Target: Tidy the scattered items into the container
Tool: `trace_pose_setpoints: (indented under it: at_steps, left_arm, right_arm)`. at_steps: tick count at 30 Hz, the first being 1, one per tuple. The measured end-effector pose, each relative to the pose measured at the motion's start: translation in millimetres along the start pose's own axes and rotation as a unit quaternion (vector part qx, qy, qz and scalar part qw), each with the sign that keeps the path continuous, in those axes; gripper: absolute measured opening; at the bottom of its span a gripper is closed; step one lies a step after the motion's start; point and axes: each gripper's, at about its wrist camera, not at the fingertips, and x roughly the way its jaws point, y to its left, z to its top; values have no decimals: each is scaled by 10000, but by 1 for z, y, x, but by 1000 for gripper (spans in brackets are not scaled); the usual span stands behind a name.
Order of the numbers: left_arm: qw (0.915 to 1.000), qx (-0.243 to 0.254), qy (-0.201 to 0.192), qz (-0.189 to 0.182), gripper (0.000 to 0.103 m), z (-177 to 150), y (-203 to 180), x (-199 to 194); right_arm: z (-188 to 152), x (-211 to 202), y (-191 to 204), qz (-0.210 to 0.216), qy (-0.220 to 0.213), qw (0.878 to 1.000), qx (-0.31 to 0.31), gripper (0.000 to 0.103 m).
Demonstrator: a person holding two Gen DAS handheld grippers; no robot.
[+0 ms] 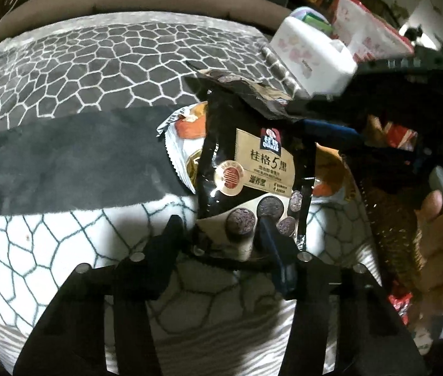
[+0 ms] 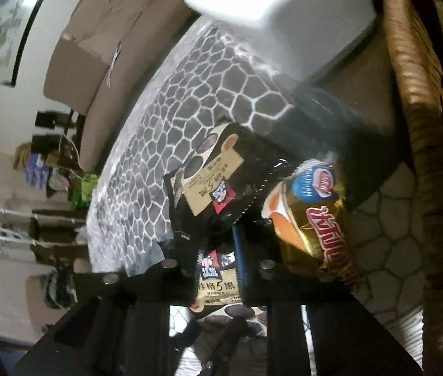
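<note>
My left hand-held gripper [image 1: 221, 222] is spread around the black oat packet [image 1: 252, 163] on the counter [image 1: 64, 62]; my right hand-held gripper [image 2: 218, 269] pinches another black packet [image 2: 218, 279]. Slick film may slip short of the wicker basket [image 2: 422, 125].

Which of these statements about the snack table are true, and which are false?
1. A gold snack packet lies beside a black Quaker packet. True.
2. All the black Quaker packets are already inside the wicker basket. False: at least one lies on the tablecloth, outside the basket.
3. The tablecloth is plain red. False: it is grey and white with a pattern of irregular cells.
4. A white box with pink flowers stands at the far side of the table. True.
5. The wicker basket is at the right edge of the right wrist view. True.
</note>
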Motion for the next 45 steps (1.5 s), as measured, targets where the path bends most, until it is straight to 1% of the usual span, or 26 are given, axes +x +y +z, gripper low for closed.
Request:
trace_pose_setpoints:
  at_steps: [1,2,3,5,9,11,17,19,23,25,29,32,33,34,35,36,40,42,43,45]
  left_arm:
    - [9999,-114,-26,-70,36,0,2,-2]
    - [9994,-265,-42,-200,32,-1,7,-4]
    - [9989,-384,-32,-281,30,-2,11,-6]
    - [9983,-451,-6,-361,26,-3,15,-9]
    - [9991,-313,-52,-296,22,-8,15,-19]
    - [9993,-237,-65,-272,18,-11,13,-26]
    - [9998,-126,-28,-130,15,-27,13,-48]
    - [9999,-94,-7,-87,15,-34,15,-57]
    - [9999,-57,47,89,15,-57,27,-78]
    - [9999,-82,50,127,15,-66,34,-87]
    - [9996,-177,127,185,15,-78,47,-94]
    - [9992,-258,208,230,17,-83,53,-91]
    - [9988,-288,268,304,17,-84,56,-89]
    - [9986,-306,296,299,18,-85,57,-87]
    - [9987,-319,295,275,19,-85,58,-87]
    - [9987,-309,301,266,19,-85,59,-86]
    - [9992,-189,292,210,19,-83,59,-86]
    - [9992,-185,318,148,19,-82,61,-86]
    - [9992,-187,329,121,19,-81,61,-85]
    - [9992,-163,348,97,19,-81,61,-84]
  right_arm:
    - [-1,-3,-1,7,-60,10000,-25,10]
    - [-1,-4,-1,13,-97,9999,-63,9]
    - [-1,-6,-1,11,-110,9999,-107,8]
    - [-2,-9,0,5,-132,9997,-201,7]
    - [-9,-18,11,-40,-178,9981,-584,5]
    - [-14,-22,19,-82,-179,9968,-769,5]
    - [-42,-36,29,-161,-93,9935,-1122,5]
    - [-58,-42,30,-196,-26,9919,-1252,5]
    - [-80,-50,21,-228,92,9921,-1226,5]
    - [-83,-53,14,-205,101,9939,-1080,7]
    - [-73,-51,9,129,42,9986,-504,9]
    - [-58,-39,9,313,24,9995,63,11]
    - [-52,-32,7,450,6,9983,365,15]
    - [-49,-30,6,466,-17,9977,487,17]
    - [-44,-26,6,471,-55,9969,632,22]
    - [-40,-21,5,473,-101,9959,767,25]
    - [-27,-8,-1,439,-230,9920,1161,27]
    - [-27,-4,-7,386,-240,9897,1359,32]
    - [-26,-2,-9,420,-248,9890,1398,32]
    - [-26,4,-12,326,-216,9896,1385,32]
